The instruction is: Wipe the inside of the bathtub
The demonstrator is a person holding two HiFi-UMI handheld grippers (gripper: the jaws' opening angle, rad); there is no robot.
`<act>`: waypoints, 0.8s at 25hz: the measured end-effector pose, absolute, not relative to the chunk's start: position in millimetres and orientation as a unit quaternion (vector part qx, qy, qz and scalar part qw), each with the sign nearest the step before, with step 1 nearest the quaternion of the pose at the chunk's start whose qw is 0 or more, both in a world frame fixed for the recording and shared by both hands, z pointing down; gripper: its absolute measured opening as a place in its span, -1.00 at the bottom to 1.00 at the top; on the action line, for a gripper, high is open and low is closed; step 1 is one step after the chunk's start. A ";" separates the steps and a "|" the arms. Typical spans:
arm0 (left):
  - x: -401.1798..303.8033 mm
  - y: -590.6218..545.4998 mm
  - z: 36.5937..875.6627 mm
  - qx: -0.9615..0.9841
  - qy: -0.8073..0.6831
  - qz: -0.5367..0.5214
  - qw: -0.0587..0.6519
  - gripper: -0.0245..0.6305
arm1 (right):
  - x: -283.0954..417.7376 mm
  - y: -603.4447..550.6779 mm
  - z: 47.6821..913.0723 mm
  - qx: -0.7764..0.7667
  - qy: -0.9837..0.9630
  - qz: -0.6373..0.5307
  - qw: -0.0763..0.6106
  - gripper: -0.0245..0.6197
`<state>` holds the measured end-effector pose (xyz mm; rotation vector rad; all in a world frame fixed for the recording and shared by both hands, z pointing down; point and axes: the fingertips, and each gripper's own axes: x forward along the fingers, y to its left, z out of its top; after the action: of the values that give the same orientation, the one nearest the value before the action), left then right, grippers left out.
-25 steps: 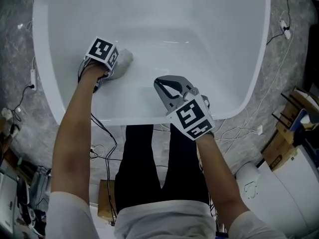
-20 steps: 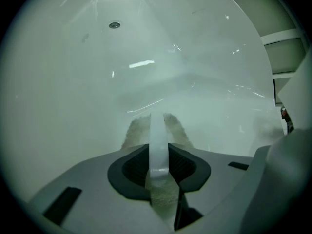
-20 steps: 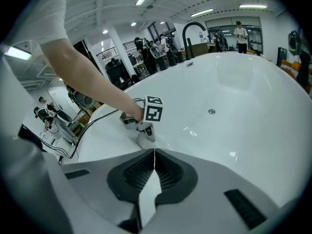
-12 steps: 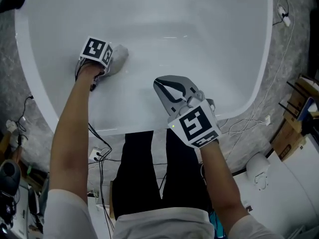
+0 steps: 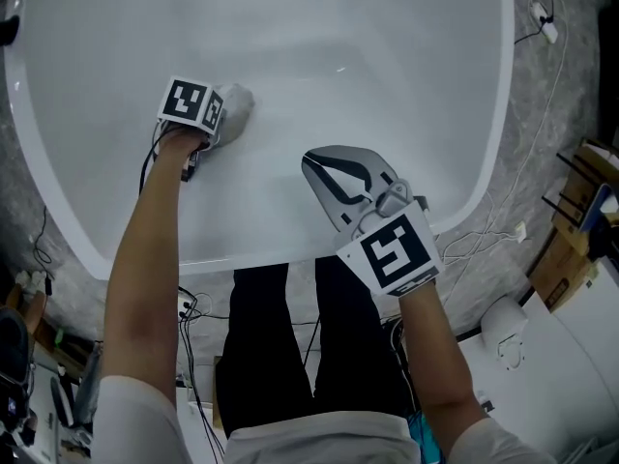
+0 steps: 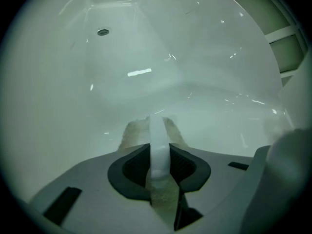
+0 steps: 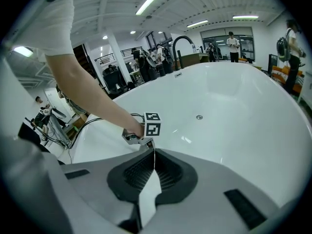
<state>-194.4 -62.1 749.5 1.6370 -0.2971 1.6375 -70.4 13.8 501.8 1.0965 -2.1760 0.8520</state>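
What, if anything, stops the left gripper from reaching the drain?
Likely nothing, so yes: bare bathtub surface lies between its cloth and the drain, and the right gripper hangs aside.

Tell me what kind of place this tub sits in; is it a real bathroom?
Likely an open workshop or lab hall, not a bathroom. The bathtub stands free on a grey floor strewn with loose cables, and the right gripper view shows strip ceiling lights and several people standing about beyond it.
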 end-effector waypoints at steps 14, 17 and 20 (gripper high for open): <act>-87.4 -13.5 744.6 0.674 -0.098 0.630 0.374 -0.61 | -8.8 56.3 495.1 0.420 -0.811 0.317 0.254 -0.86; -63.2 -6.3 745.0 0.678 -0.099 0.626 0.373 -0.61 | 5.9 60.8 491.7 0.425 -0.814 0.316 0.241 -0.86; -37.6 3.5 741.6 0.685 -0.093 0.618 0.373 -0.61 | 16.1 66.0 486.8 0.426 -0.815 0.314 0.237 -0.86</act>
<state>-37.6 3.5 741.6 1.7555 -0.2380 1.5841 16.1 66.0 486.8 1.1672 -2.2351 0.8597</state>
